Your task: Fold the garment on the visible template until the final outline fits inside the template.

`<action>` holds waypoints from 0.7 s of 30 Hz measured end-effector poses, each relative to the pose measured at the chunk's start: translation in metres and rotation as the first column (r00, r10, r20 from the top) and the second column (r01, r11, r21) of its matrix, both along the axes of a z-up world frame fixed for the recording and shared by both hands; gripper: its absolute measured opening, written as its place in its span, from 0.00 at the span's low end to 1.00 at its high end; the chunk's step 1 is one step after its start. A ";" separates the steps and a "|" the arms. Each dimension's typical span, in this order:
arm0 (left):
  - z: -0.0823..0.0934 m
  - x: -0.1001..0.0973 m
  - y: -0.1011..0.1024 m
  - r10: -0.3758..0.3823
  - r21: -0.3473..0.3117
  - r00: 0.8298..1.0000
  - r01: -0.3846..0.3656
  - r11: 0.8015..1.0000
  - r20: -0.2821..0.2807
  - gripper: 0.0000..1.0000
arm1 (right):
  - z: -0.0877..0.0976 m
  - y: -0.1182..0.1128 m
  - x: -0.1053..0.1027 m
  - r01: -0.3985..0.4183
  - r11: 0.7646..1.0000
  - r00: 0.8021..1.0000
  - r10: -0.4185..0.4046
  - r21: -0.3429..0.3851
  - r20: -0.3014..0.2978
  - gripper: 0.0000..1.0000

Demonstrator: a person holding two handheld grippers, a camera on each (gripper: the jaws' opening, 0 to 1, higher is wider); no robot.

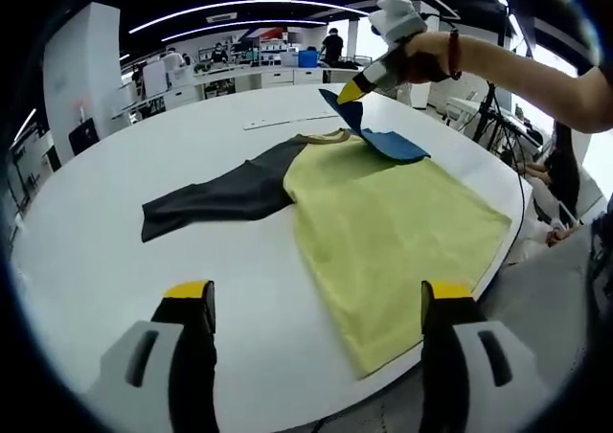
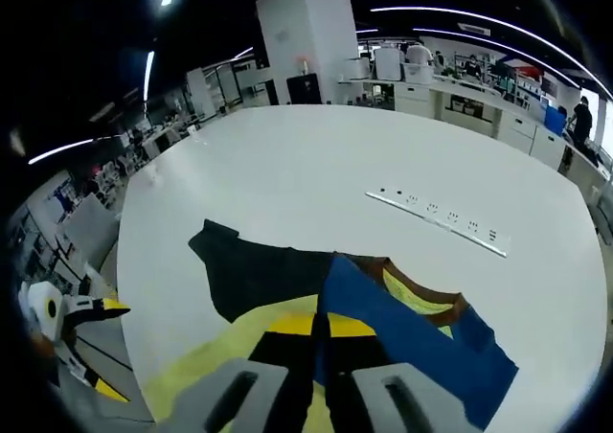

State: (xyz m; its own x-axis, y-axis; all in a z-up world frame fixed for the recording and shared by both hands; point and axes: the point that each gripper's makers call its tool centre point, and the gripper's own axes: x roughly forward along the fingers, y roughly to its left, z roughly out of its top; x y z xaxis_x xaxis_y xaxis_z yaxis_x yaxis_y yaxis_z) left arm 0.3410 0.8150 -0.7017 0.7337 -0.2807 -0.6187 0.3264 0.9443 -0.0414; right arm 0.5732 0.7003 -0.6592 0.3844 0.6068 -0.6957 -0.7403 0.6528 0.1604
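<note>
A garment (image 1: 383, 213) with a yellow-green body is spread on the white table (image 1: 96, 261) — its dark sleeve (image 1: 215, 195) laid out to the left, its blue sleeve (image 1: 383, 138) at the far right. The blue sleeve is lifted at its tip, pinched between the closed jaws of the right gripper (image 1: 352, 94), which is held by a hand (image 1: 429, 56). The left gripper (image 1: 316, 294) is held above the near table edge, jaws wide apart, nothing between them. A white strip (image 2: 436, 218) — possibly a power strip — is seen farther back on the table

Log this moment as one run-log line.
stage: folding blue sleeve | right gripper: shut on blue sleeve, lifted over yellow shirt body | left gripper: open, above table | dark sleeve: flat
</note>
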 end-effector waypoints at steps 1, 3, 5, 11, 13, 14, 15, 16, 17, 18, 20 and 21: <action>0.000 0.000 0.000 0.001 -0.001 1.000 -0.001 1.000 0.001 0.86 | 0.000 0.001 0.000 -0.002 1.000 1.000 0.002 -0.002 0.001 0.00; 0.000 0.001 0.000 0.002 0.000 1.000 -0.002 1.000 0.001 0.86 | -0.001 0.004 -0.002 -0.007 1.000 1.000 0.007 -0.004 0.001 0.00; -0.001 0.001 0.001 0.002 -0.001 1.000 -0.002 1.000 0.000 0.86 | -0.002 0.007 -0.004 -0.014 1.000 1.000 0.014 -0.003 -0.002 0.00; -0.004 -0.001 0.002 0.006 -0.007 1.000 -0.006 1.000 -0.008 0.86 | -0.003 0.018 -0.009 -0.034 0.999 0.999 0.034 -0.002 -0.004 0.00; -0.005 -0.001 0.002 0.005 -0.007 1.000 -0.005 1.000 -0.012 0.86 | -0.005 0.023 -0.011 -0.043 0.999 0.999 0.043 0.000 -0.008 0.00; -0.005 -0.001 0.002 0.005 -0.007 1.000 -0.005 1.000 -0.013 0.86 | -0.005 0.024 -0.012 -0.047 0.999 0.999 0.047 -0.002 -0.010 0.00; -0.006 -0.001 0.002 0.006 -0.008 1.000 -0.006 1.000 -0.013 0.86 | -0.007 0.027 -0.014 -0.054 0.999 0.999 0.054 -0.005 -0.011 0.00; -0.006 -0.001 0.002 0.008 -0.010 1.000 -0.008 1.000 -0.014 0.86 | -0.008 0.029 -0.015 -0.061 0.998 0.998 0.061 -0.006 -0.011 0.00; -0.006 -0.001 0.003 0.009 -0.010 1.000 -0.009 1.000 -0.014 0.86 | -0.009 0.031 -0.018 -0.071 0.997 0.997 0.071 -0.005 -0.014 0.00; -0.007 0.000 0.003 0.009 -0.011 1.000 -0.010 1.000 -0.013 0.86 | -0.010 0.033 -0.020 -0.083 0.997 0.996 0.083 -0.004 -0.015 0.00; -0.008 -0.001 0.004 0.012 -0.011 1.000 -0.012 1.000 -0.016 0.86 | -0.011 0.037 -0.023 -0.096 0.995 0.995 0.096 -0.004 -0.015 0.00; -0.008 -0.001 0.004 0.013 -0.011 1.000 -0.013 1.000 -0.018 0.86 | -0.013 0.039 -0.024 -0.108 0.994 0.994 0.107 -0.003 -0.014 0.00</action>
State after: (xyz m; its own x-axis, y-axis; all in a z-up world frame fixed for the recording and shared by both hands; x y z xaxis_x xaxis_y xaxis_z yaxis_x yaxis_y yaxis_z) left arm 0.3402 0.8191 -0.7101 0.7262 -0.2782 -0.6286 0.3135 0.9479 -0.0574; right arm 0.5491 0.7389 -0.6717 0.3072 0.6414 -0.7030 -0.8039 0.5702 0.1689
